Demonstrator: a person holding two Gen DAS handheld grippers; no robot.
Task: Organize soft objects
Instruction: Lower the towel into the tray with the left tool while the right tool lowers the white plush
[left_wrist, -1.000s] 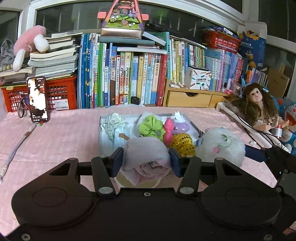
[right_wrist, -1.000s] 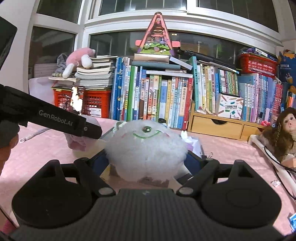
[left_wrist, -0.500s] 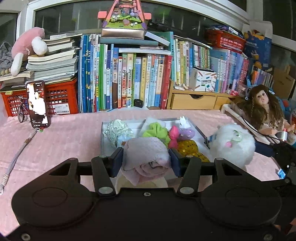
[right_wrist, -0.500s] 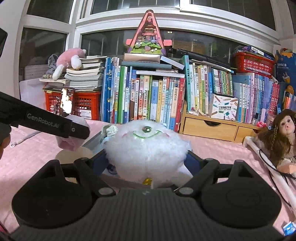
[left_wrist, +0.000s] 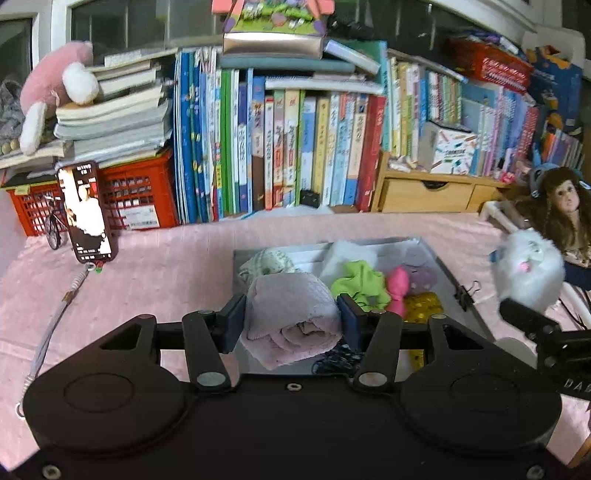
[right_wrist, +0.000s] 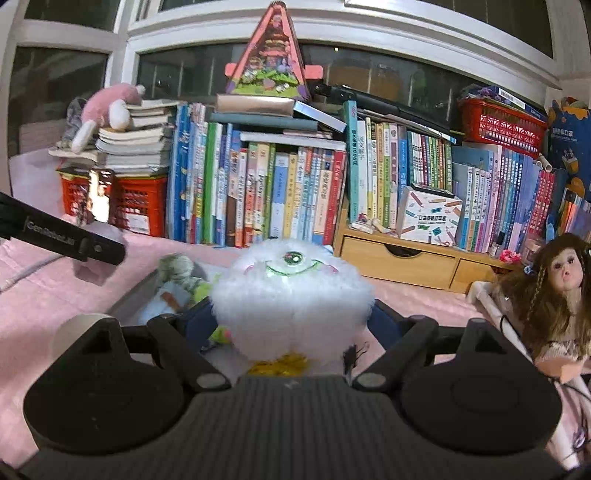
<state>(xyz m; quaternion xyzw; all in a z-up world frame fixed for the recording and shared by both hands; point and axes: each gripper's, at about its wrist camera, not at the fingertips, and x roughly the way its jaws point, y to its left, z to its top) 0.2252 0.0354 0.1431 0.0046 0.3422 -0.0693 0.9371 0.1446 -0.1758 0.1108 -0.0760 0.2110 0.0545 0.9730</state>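
Observation:
My left gripper (left_wrist: 291, 321) is shut on a rolled pink towel (left_wrist: 291, 317) and holds it above the near left part of a grey tray (left_wrist: 439, 269). The tray holds a green scrunchie (left_wrist: 360, 282), a pink toy (left_wrist: 398, 286), a purple plush (left_wrist: 419, 275), a yellow sequin piece (left_wrist: 423, 304) and a pale knitted ball (left_wrist: 266, 262). My right gripper (right_wrist: 291, 325) is shut on a white fluffy one-eyed plush (right_wrist: 291, 299), held above the tray's right side; the plush also shows in the left wrist view (left_wrist: 528, 273).
A pink cloth (left_wrist: 166, 266) covers the table. Rows of books (left_wrist: 295, 147) and red baskets (left_wrist: 136, 199) line the back. A phone (left_wrist: 86, 210) stands at the left. A doll (left_wrist: 565, 210) sits at the right. A binder clip (left_wrist: 466, 293) lies by the tray.
Both grippers have risen and tilted down over the tray with their loads. The white plush has moved right in the left wrist view.

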